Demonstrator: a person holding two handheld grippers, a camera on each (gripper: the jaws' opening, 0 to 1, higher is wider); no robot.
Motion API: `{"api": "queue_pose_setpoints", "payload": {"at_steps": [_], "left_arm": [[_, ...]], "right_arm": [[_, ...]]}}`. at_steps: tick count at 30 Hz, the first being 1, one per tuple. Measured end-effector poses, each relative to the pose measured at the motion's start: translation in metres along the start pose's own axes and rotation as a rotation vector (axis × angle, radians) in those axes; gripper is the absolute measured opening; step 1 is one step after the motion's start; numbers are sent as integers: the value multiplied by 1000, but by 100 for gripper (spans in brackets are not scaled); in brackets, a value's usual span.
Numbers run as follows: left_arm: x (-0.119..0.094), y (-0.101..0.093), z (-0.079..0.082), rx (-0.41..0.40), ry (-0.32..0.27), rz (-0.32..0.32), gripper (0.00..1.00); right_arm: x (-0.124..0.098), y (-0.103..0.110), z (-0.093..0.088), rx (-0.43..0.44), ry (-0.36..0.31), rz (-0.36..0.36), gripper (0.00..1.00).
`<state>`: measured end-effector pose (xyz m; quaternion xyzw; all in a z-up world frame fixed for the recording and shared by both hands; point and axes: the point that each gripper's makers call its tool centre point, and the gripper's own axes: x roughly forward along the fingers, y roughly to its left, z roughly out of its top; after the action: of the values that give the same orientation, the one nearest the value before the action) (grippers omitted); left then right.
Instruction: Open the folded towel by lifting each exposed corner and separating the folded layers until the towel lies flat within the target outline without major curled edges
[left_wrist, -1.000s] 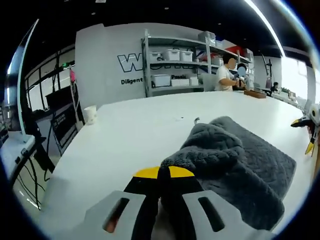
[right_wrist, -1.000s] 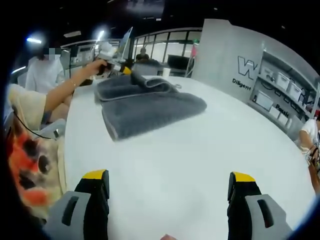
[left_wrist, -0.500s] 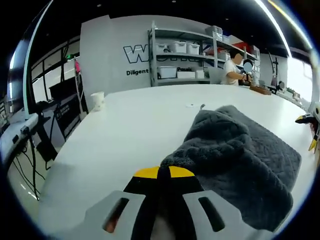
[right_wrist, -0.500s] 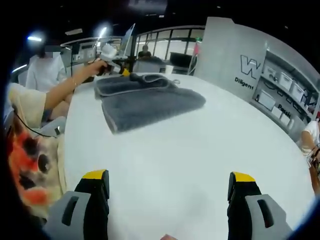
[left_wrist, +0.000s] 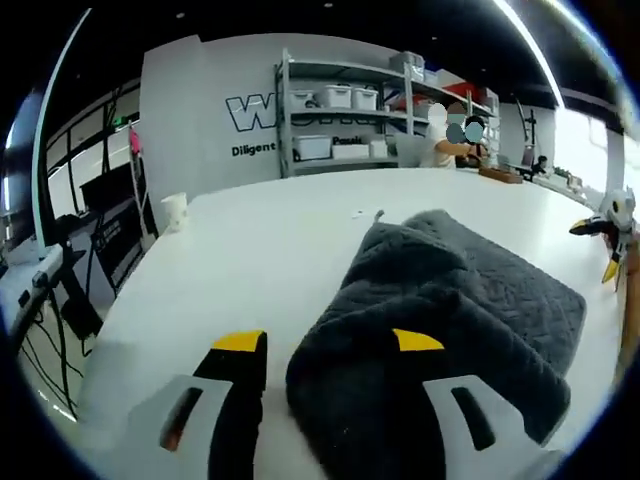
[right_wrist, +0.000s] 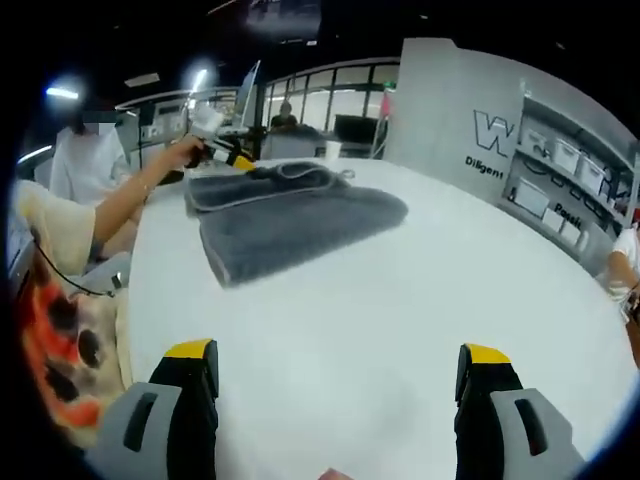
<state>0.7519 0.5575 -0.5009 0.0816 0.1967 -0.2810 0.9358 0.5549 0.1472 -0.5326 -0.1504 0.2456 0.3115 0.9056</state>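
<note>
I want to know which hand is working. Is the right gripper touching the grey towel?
Apart. In the right gripper view the right gripper stands open over bare white table, and the grey towel lies well beyond its tips.

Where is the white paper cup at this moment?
In the left gripper view, the white cup stands near the table's far left edge, apart from the grey towel.

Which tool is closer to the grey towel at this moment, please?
Left. The left tool is at the grey towel's near edge; the right tool is well short of it.
</note>
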Motion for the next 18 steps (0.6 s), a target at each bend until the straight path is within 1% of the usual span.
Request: {"api": "queue_pose_setpoints", "payload": {"at_steps": [1, 3, 4, 5, 6, 7, 8, 9, 11, 12, 15, 18], "left_arm": [[0, -9, 5, 20, -13, -38, 59], [1, -20, 10, 34, -19, -82, 70], [2, -26, 12, 47, -16, -107, 78], [3, -34, 13, 65, -10, -132, 88], [5, -39, 13, 84, -1, -150, 93], [7, -43, 12, 109, 11, -162, 96], [7, -45, 12, 117, 12, -165, 97], [10, -51, 13, 138, 17, -175, 97], [12, -56, 16, 139, 14, -194, 100], [13, -59, 20, 139, 3, -210, 100], [15, -57, 27, 124, -15, -214, 100], [16, -52, 32, 124, -24, -202, 100]], "right_arm": [[2, -1, 0, -2, 6, 0, 99], [5, -6, 0, 5, 19, -8, 99], [7, -8, 1, 5, 22, -11, 99], [8, -10, 3, 7, 23, -13, 99], [9, -12, 5, 11, 22, -14, 99], [11, -13, 9, 15, 20, -14, 99], [12, -13, 10, 16, 19, -13, 99], [16, -14, 16, 14, 16, -6, 99], [21, -15, 22, 1, 26, 3, 99], [25, -15, 26, -11, 34, 6, 99], [35, -18, 36, -26, 45, 17, 99], [46, -20, 47, -12, 36, 34, 99]]}}
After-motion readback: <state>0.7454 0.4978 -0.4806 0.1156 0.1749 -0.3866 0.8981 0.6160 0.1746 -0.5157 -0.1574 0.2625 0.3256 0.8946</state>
